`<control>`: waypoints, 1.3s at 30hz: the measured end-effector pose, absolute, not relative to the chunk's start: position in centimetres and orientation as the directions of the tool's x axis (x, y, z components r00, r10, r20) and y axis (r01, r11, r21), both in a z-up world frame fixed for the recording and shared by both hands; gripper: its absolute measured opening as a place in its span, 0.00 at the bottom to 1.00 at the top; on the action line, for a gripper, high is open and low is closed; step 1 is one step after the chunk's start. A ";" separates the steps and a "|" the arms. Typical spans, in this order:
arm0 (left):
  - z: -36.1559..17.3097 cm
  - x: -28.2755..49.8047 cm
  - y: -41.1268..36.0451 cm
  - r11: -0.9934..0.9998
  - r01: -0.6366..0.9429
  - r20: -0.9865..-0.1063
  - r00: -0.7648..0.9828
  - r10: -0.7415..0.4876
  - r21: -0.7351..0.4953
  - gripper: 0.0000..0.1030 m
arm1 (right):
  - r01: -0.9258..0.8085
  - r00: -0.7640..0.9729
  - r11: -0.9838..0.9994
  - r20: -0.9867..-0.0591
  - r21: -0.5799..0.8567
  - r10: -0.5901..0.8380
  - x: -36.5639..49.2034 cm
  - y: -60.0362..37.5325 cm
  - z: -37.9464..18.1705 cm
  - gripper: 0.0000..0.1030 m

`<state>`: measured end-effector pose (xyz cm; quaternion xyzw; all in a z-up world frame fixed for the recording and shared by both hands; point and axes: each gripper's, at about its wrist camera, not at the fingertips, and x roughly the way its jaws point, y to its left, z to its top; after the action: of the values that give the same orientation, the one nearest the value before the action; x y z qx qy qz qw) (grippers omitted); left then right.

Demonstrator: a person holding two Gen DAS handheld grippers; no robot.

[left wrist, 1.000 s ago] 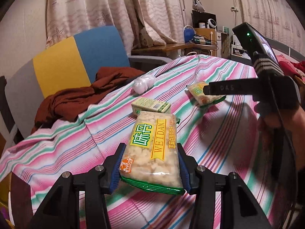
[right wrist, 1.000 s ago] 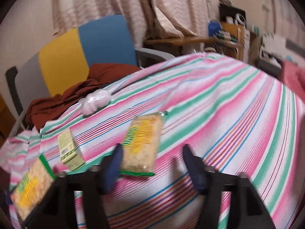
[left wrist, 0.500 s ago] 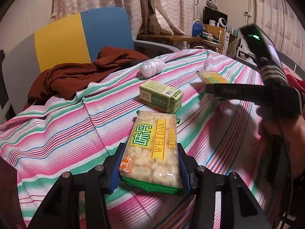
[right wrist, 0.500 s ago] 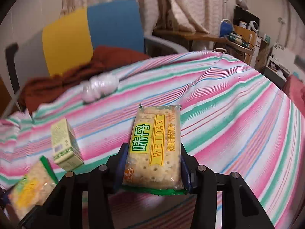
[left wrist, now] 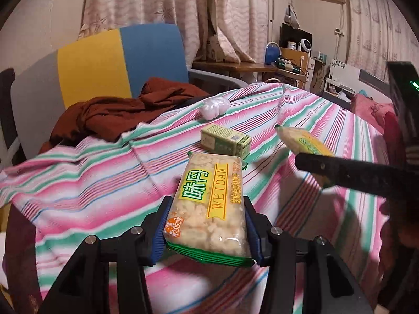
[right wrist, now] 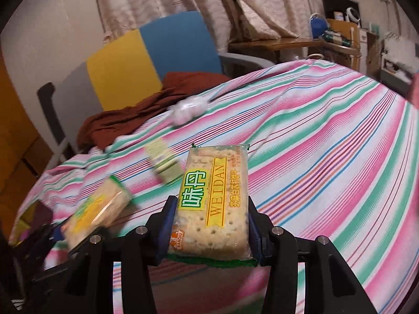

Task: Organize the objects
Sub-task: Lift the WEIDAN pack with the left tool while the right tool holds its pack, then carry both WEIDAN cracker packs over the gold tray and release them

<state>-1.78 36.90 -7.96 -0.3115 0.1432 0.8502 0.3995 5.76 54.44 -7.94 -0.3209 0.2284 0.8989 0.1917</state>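
Crackers (left wrist: 209,206) pinched by left gripper (left wrist: 207,231); green box (right wrist: 163,164) blurred

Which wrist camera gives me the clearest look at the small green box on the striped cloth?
The left wrist view: the green box lies sharp and unblocked on the striped cloth, just beyond the held cracker packet. In the right wrist view the box is motion-blurred, off to the left.

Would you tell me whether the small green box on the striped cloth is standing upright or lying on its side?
Lying on its side: the small green box rests lengthwise on the striped cloth, its long face up.
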 end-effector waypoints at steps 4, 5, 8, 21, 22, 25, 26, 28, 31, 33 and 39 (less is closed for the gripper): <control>-8.1 -1.8 34.2 -0.667 -0.742 -0.669 -0.460 0.583 -0.071 0.50 | -0.447 -0.743 -0.839 -0.651 0.311 0.154 6.2 51.5 -7.4 0.48; -8.1 -1.7 33.4 -0.672 -0.734 -0.674 -0.450 0.586 -0.094 0.50 | -0.431 -0.747 -0.847 -0.649 0.312 0.141 6.2 50.6 -7.2 0.48; -7.6 -1.4 31.1 -0.677 -0.723 -0.664 -0.443 0.603 -0.133 0.50 | -0.396 -0.756 -0.861 -0.645 0.320 0.108 6.2 48.6 -6.9 0.48; -3.3 0.3 22.3 -0.703 -0.693 -0.564 -0.520 0.642 -0.161 0.50 | -0.218 -0.780 -0.914 -0.624 0.341 -0.047 4.7 39.4 -5.1 0.48; -3.0 0.1 21.3 -0.714 -0.680 -0.558 -0.532 0.637 -0.166 0.50 | -0.203 -0.780 -0.919 -0.623 0.338 -0.057 4.4 38.8 -4.9 0.48; -2.3 -0.6 18.6 -0.746 -0.636 -0.549 -0.559 0.621 -0.197 0.50 | -0.151 -0.779 -0.932 -0.620 0.330 -0.093 3.3 36.6 -4.2 0.48; -2.2 -1.0 17.8 -0.757 -0.619 -0.548 -0.568 0.614 -0.207 0.50 | -0.132 -0.778 -0.935 -0.619 0.329 -0.108 2.9 35.8 -4.0 0.48; -2.0 -2.0 15.5 -0.784 -0.574 -0.545 -0.589 0.597 -0.237 0.50 | -0.094 -0.773 -0.941 -0.619 0.326 -0.137 1.9 34.3 -3.6 0.48; -1.8 -3.3 12.3 -0.821 -0.506 -0.545 -0.623 0.561 -0.267 0.50 | -0.033 -0.761 -0.946 -0.622 0.322 -0.185 0.3 31.7 -3.2 0.48; -1.7 -4.2 10.2 -0.844 -0.461 -0.549 -0.645 0.532 -0.275 0.50 | 0.010 -0.749 -0.948 -0.625 0.317 -0.217 -0.8 30.0 -3.0 0.48; -1.9 -7.0 4.3 -0.895 -0.323 -0.561 -0.698 0.445 -0.308 0.50 | 0.135 -0.716 -0.952 -0.637 0.275 -0.285 -4.2 24.8 -2.2 0.48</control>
<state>-6.97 4.35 -1.89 -0.3272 -0.0934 0.9167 0.2094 -4.23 24.75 -2.23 -0.3588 0.1047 0.9205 -0.1141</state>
